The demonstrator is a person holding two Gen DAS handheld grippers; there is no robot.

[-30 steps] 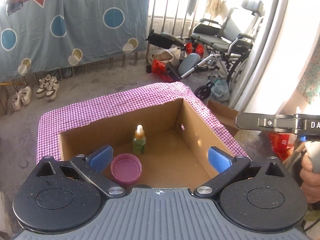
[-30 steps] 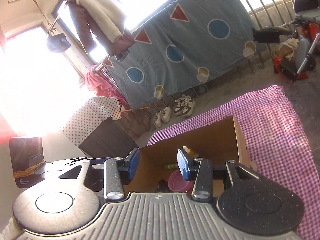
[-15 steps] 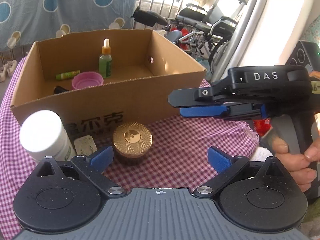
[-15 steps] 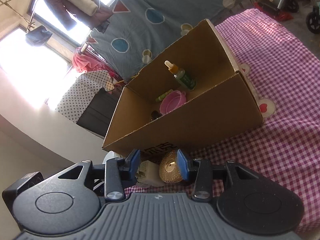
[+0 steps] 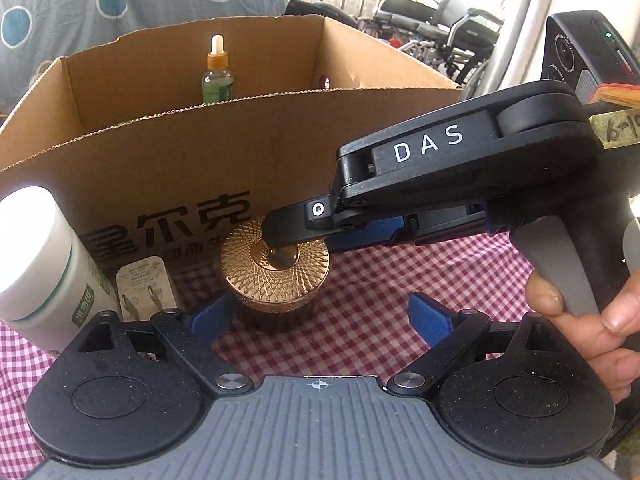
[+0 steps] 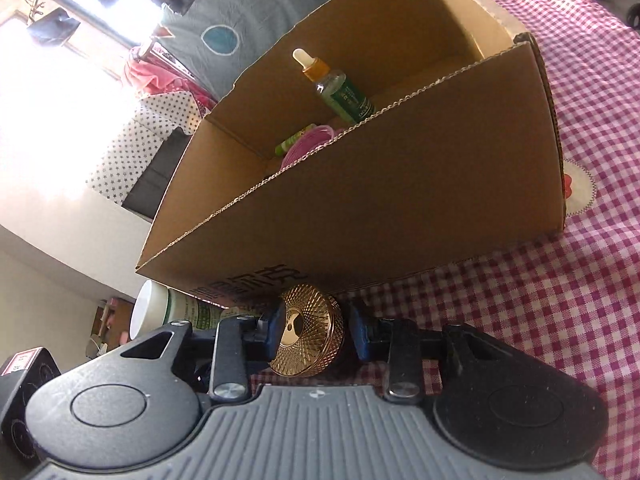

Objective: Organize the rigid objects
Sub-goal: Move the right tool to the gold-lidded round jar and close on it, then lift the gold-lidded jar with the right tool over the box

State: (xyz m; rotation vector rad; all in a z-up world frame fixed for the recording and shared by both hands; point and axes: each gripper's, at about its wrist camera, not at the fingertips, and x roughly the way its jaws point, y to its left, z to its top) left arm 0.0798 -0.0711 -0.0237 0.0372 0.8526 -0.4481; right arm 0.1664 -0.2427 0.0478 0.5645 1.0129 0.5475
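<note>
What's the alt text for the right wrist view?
Right tongs straddle a gold jar lying on a checked cloth in front of a box. Inside stands a dropper bottle.

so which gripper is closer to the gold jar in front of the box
Right. The right gripper straddles the gold jar, one finger on either side. The left gripper sits open just short of it, on the near side.

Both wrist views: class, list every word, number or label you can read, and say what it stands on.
"DAS": on the side of the right hand-held gripper.
"尔克", with cut-off characters around it: on the cardboard box front.
"6-1", cut off: tag at the frame edge.
White bottle label: too blurred.
Dropper bottle label: too small.
</note>
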